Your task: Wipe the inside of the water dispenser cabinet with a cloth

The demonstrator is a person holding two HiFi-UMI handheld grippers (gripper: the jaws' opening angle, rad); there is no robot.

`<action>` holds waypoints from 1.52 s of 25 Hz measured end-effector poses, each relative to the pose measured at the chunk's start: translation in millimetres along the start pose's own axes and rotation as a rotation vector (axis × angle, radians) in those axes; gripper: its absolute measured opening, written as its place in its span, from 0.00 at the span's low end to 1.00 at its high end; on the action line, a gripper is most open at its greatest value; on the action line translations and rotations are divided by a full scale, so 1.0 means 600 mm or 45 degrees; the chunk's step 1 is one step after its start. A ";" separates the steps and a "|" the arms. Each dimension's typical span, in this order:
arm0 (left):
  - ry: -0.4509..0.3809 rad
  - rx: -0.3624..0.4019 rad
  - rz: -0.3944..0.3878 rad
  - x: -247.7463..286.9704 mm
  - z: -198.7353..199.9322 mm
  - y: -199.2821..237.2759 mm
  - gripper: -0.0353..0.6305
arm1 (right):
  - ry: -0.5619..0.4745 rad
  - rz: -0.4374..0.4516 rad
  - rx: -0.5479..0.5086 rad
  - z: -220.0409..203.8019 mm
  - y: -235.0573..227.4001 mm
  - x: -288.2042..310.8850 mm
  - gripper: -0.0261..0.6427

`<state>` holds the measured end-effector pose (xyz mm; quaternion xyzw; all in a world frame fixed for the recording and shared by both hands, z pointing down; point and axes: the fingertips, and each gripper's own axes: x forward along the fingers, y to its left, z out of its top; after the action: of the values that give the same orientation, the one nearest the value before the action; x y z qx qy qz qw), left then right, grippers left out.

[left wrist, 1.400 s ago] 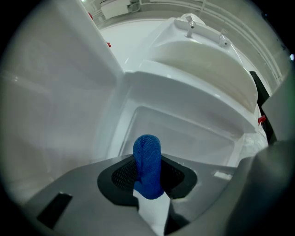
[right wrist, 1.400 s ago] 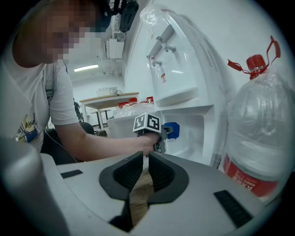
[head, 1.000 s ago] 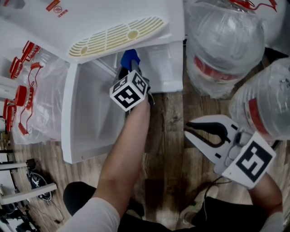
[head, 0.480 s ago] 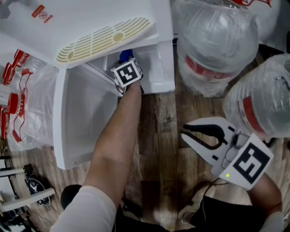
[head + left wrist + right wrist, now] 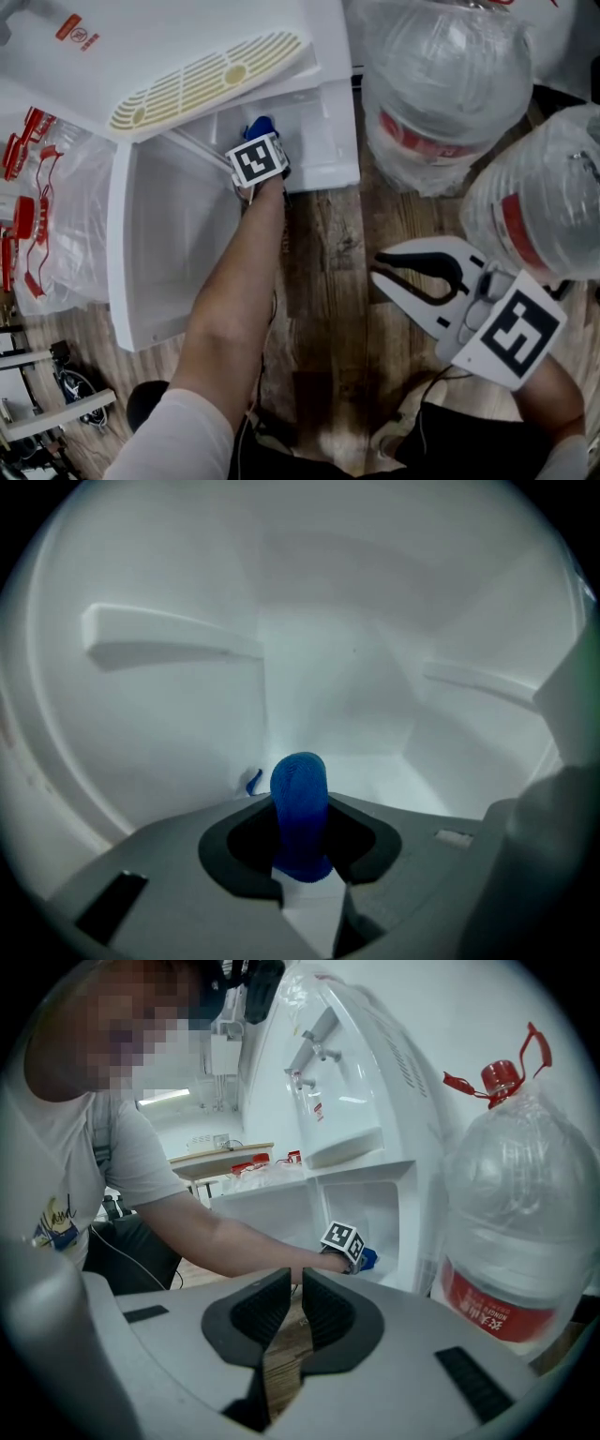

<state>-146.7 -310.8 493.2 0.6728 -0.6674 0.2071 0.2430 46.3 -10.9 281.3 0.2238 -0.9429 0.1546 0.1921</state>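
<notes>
Soft, even light. Both gripper views bulge fisheye-round with black corners; the white plastic cabinet interior (image 5: 337,667) looks hazy, the blue ribbed cloth (image 5: 300,808) blurred.

No legible text, red bottle label (image 5: 509,1312) and dispenser sticker (image 5: 73,27) too blurred

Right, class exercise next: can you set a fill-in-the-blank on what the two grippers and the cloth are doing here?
The left gripper is shut on a ____ cloth.
The cloth is held ____ the white cabinet.
The right gripper holds ____ between its jaws, over the wooden floor.
The water bottle has a ____ cap.
Missing words: blue; inside; nothing; red.
</notes>
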 end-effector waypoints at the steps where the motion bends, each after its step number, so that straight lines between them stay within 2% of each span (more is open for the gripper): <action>1: 0.021 -0.003 -0.003 -0.007 -0.011 -0.001 0.21 | -0.004 0.003 -0.001 0.002 0.001 0.002 0.09; 4: 0.092 -0.032 -0.029 -0.032 -0.054 -0.006 0.21 | -0.014 0.011 -0.007 0.007 0.004 0.005 0.09; 7: 0.094 -0.031 -0.082 -0.055 -0.069 -0.020 0.21 | -0.018 0.020 -0.015 0.009 0.007 0.008 0.09; 16: 0.012 0.041 -0.104 -0.053 -0.012 -0.031 0.21 | -0.016 0.021 -0.019 0.007 0.009 0.006 0.09; 21: 0.027 0.079 -0.126 -0.019 0.014 -0.059 0.21 | -0.021 0.013 -0.013 0.008 0.007 0.002 0.09; 26: 0.073 0.039 -0.181 0.004 0.003 -0.092 0.21 | -0.012 0.000 -0.003 0.002 0.002 -0.004 0.09; 32: 0.064 0.089 -0.192 0.005 -0.008 -0.106 0.21 | -0.011 -0.002 0.002 0.000 0.000 -0.008 0.09; 38: 0.115 0.085 -0.250 -0.023 -0.045 -0.121 0.21 | -0.024 0.008 -0.010 0.007 0.002 -0.004 0.09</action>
<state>-73.3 -284.4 502.7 0.7327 -0.5793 0.2345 0.2695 46.3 -10.2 276.5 0.2216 -0.9460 0.1493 0.1835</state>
